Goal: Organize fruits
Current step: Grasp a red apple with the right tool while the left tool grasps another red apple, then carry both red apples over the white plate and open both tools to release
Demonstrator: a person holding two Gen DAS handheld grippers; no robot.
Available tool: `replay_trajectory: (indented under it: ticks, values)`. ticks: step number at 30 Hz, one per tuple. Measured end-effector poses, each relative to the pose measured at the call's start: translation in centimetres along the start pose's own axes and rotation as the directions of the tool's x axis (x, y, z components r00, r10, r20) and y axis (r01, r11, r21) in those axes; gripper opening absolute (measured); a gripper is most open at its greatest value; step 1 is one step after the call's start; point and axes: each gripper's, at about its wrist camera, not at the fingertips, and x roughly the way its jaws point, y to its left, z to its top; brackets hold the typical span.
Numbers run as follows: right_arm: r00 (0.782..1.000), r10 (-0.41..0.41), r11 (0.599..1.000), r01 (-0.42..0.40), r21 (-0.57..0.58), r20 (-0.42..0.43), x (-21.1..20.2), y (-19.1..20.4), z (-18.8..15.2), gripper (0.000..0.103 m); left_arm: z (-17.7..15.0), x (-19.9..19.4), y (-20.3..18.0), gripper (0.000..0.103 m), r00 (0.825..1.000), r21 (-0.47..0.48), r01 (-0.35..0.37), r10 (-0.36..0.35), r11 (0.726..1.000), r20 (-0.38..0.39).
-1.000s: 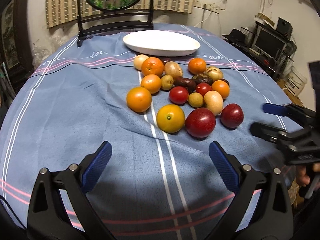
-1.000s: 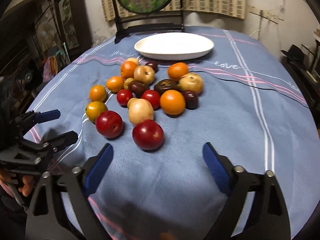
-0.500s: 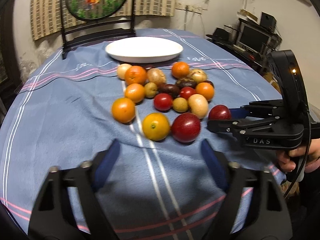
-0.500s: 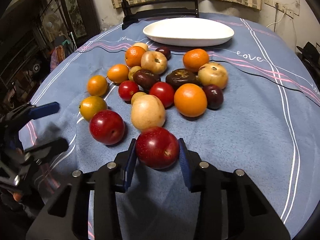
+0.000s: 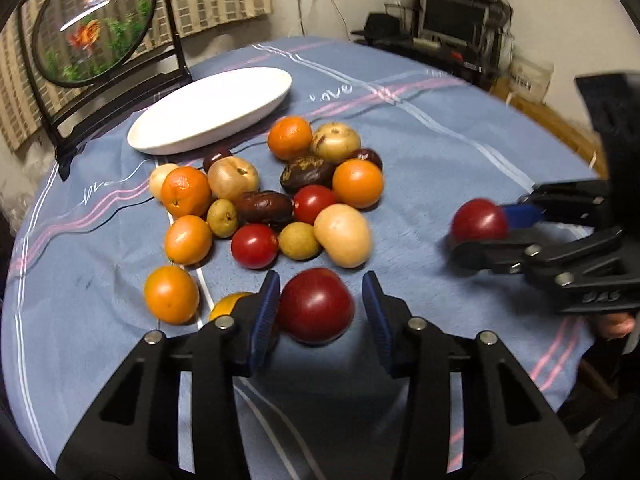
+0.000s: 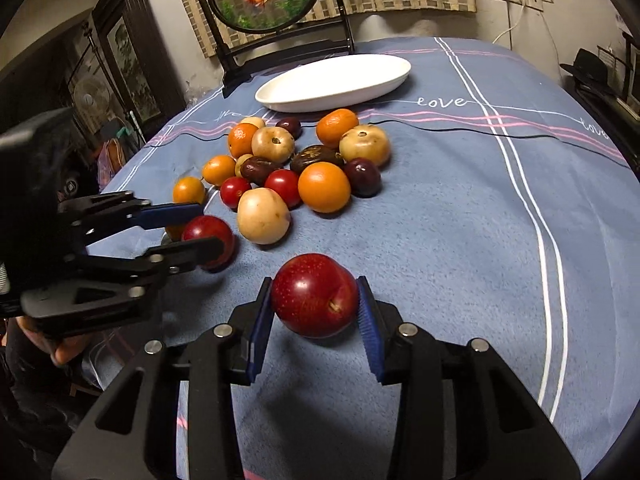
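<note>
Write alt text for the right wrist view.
The right gripper clamps a red plum above a blue tablecloth. Left of it, the left gripper straddles a second plum beside a heap of mixed fruit; an empty white dish lies beyond.

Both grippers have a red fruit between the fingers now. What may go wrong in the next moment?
1. The left gripper has just been closing on its red plum; a gap shows at one pad, so the round fruit may roll out.
2. Its finger sits against the yellow-orange fruit and may push it.
3. The right gripper holds its red plum near the fingertips; it may slip before reaching the white plate.
</note>
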Motion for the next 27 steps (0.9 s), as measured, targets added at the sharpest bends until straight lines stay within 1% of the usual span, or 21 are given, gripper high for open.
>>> replay_trajectory:
  ticks: [3,5,7,11,13,14,17,22,25,26,27]
  values:
    - [1.000,0.011,1.000,-0.011,0.009,0.004,-0.2,-0.2,-0.2,0.041,-0.2,-0.1,-0.4,0.044,1.000,0.049,-0.010,0.012,0.999,-0.026]
    - [1.000,0.016,1.000,-0.016,0.012,0.010,-0.4,-0.4,-0.3,0.041,-0.4,-0.1,-0.8,0.044,0.999,0.095,-0.027,0.031,0.995,-0.033]
    - [1.000,0.017,1.000,-0.017,0.017,0.013,-0.3,-0.5,-0.3,0.041,-0.5,0.1,-1.1,0.044,0.998,0.120,-0.045,0.049,0.992,-0.033]
    - [1.000,0.014,1.000,-0.014,0.023,0.018,-0.5,-0.4,-0.4,0.041,-0.4,0.7,-1.5,0.043,0.996,0.149,-0.082,0.087,0.985,-0.027]
    - [1.000,0.013,1.000,-0.013,0.019,0.025,-0.8,-0.4,-0.4,0.041,-0.4,0.7,-1.5,0.042,0.996,0.151,-0.084,0.088,0.985,-0.023]
    - [1.000,0.010,1.000,-0.010,0.018,0.027,-1.0,-0.4,-0.4,0.041,-0.4,0.6,-1.4,0.042,0.996,0.145,-0.079,0.083,0.986,-0.022]
    - [0.999,-0.005,1.000,0.005,0.013,0.036,-1.4,-0.5,0.0,0.041,-0.3,0.3,-0.7,0.042,0.999,0.100,-0.028,0.030,0.995,-0.017]
    - [0.999,-0.014,1.000,0.014,-0.006,0.041,-1.6,-0.2,1.4,0.041,-0.2,-1.4,0.5,0.042,0.999,0.031,0.017,-0.018,0.999,0.040]
    - [0.999,-0.014,0.999,0.016,-0.038,0.038,-1.6,0.3,3.4,0.041,1.0,-3.1,2.5,0.042,0.994,-0.031,0.073,-0.070,0.997,0.088]
    - [0.999,-0.015,0.999,0.017,-0.048,0.039,-1.6,0.4,4.0,0.041,1.7,-3.6,3.5,0.042,0.992,-0.052,0.083,-0.077,0.995,0.099]
    - [0.999,-0.009,0.998,0.012,-0.062,0.043,-1.6,0.7,5.3,0.041,2.3,-3.8,4.2,0.042,0.992,-0.064,0.083,-0.076,0.995,0.106]
